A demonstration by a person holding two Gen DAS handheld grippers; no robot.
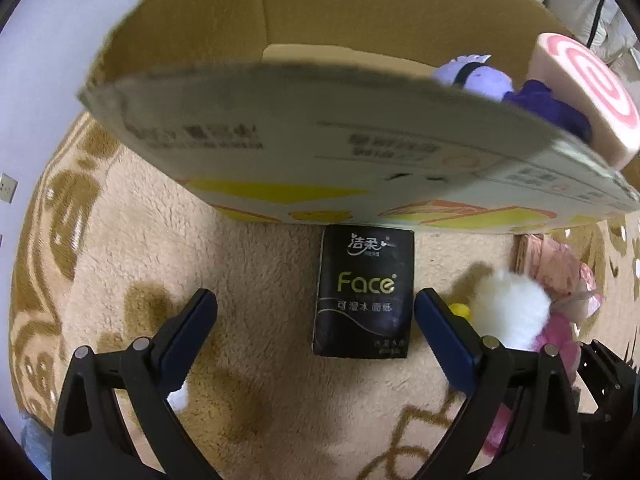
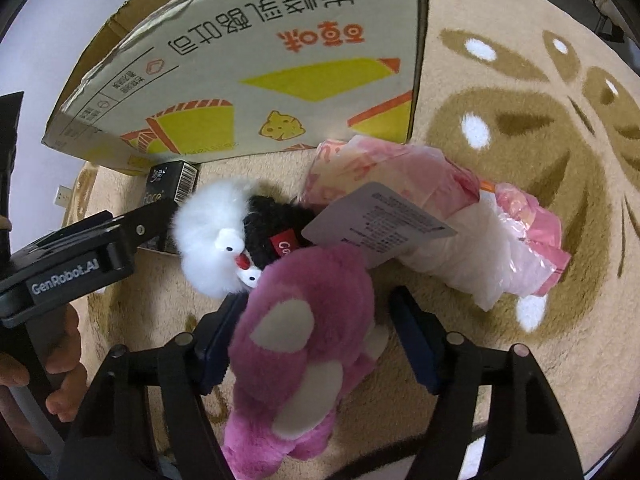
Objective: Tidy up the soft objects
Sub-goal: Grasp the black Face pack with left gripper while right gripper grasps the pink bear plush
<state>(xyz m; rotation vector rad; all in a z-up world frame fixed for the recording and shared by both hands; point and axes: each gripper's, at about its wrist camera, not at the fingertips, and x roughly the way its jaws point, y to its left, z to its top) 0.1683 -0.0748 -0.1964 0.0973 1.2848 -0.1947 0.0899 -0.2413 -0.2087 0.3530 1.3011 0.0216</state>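
Observation:
A black tissue pack [image 1: 363,294] marked "Face" lies on the rug against the cardboard box [image 1: 280,136]. My left gripper [image 1: 316,304] is open, with its fingers on either side of the pack's near end. In the box sit a purple plush [image 1: 480,78] and a pink swirl-roll plush [image 1: 588,96]. My right gripper [image 2: 316,320] is open around a pink plush bear [image 2: 304,352] lying on the rug; its left finger touches the bear. A white and black fluffy plush [image 2: 224,240] lies beside it. The left gripper's body [image 2: 80,256] shows in the right wrist view.
A pink plastic-wrapped soft pack [image 2: 440,216] with a paper tag lies right of the plushes. The beige and brown patterned rug [image 2: 520,120] spreads to the right. A wall socket [image 1: 8,188] is on the left wall.

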